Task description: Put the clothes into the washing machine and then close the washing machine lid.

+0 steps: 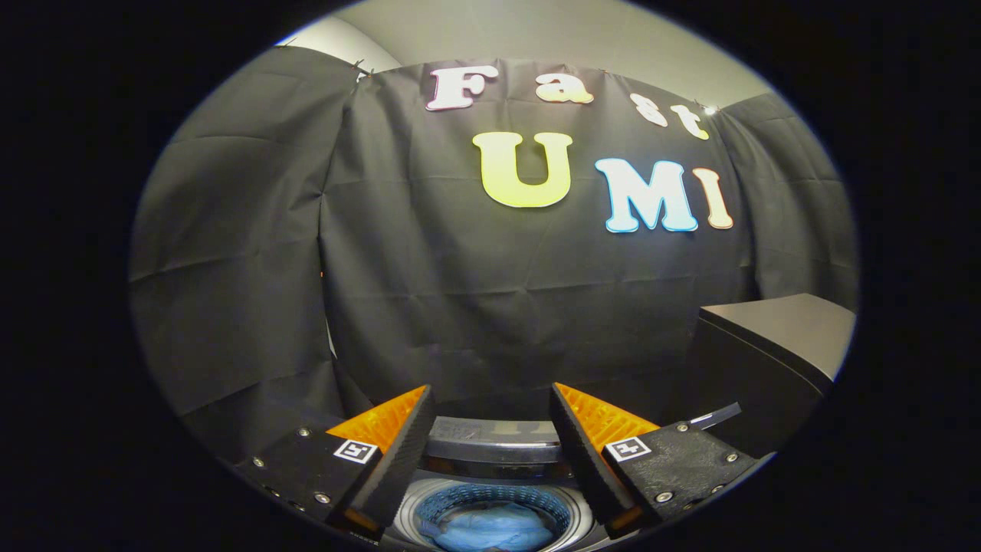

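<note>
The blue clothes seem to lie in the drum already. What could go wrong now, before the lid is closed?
1. The gripper is open and holds nothing, with its fingers spread above the washing machine; reaching for the lid, a finger might knock the rim.
2. The blue clothes are piled high in the drum; cloth might catch under the closing lid.
3. The dark box stands close beside the machine and may hinder the hand's swing.

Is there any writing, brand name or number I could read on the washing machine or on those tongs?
Washing machine: no words, brand or numbers can be read on the part in view.
Tongs: open, held above the drum with the blue clothes in it; no words on them.
Square tags on the tongs: black-and-white patterns, not letters or numbers.
</note>
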